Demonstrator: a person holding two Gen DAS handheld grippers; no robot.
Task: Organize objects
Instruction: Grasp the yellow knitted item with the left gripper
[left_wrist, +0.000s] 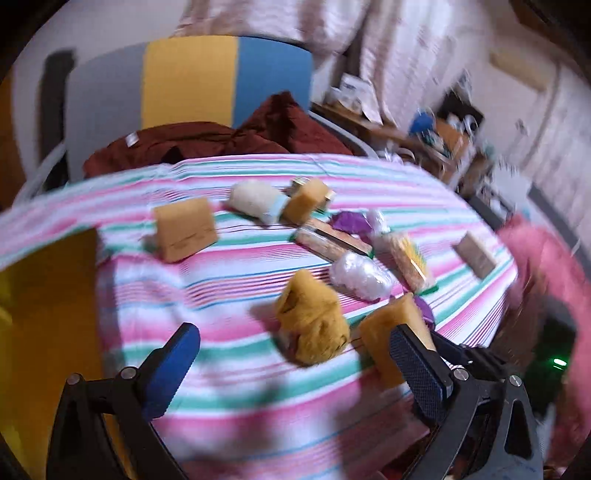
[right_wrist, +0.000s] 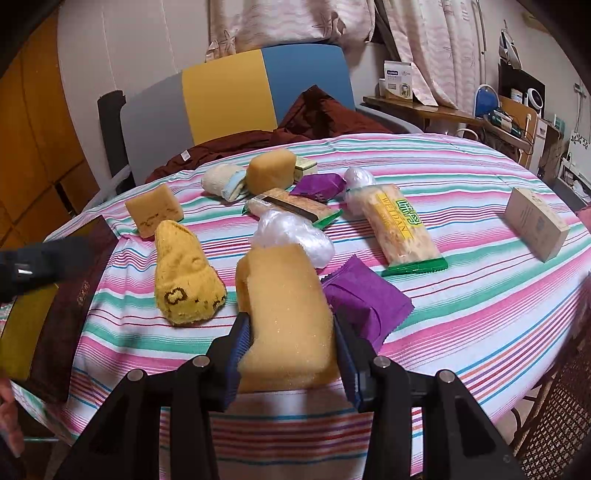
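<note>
**Right hand-held gripper clamps a sponge at the near edge**

I've got the right hand-held gripper (right_wrist: 290, 354) squeezing a yellow sponge (right_wrist: 282, 310) between both blue pads, right at the near edge of the counter (right_wrist: 461, 306) with its striped cloth. The sponge is a porous, rounded block, pinched in visibly where the pads bite.

My left hand-held gripper (left_wrist: 295, 369) hangs with its fingers spread wide and nothing between them, over the near-left part of the counter; that view is blurred.

Room to move: the near-left stretch of cloth is bare, and so is the right side up to the brown box (right_wrist: 537, 223) near the right edge. A dark box (right_wrist: 62, 314) overhangs the left edge.

The middle is crowded. The yellow sock (right_wrist: 186, 277) lies just left of the held sponge, a purple packet (right_wrist: 364, 299) just right of it, a clear plastic bag (right_wrist: 295, 236) close behind. Further back sit a noodle pack (right_wrist: 400, 225), a second sponge (right_wrist: 153, 214) near the left edge and a third sponge (right_wrist: 271, 170) near the far edge.
</note>
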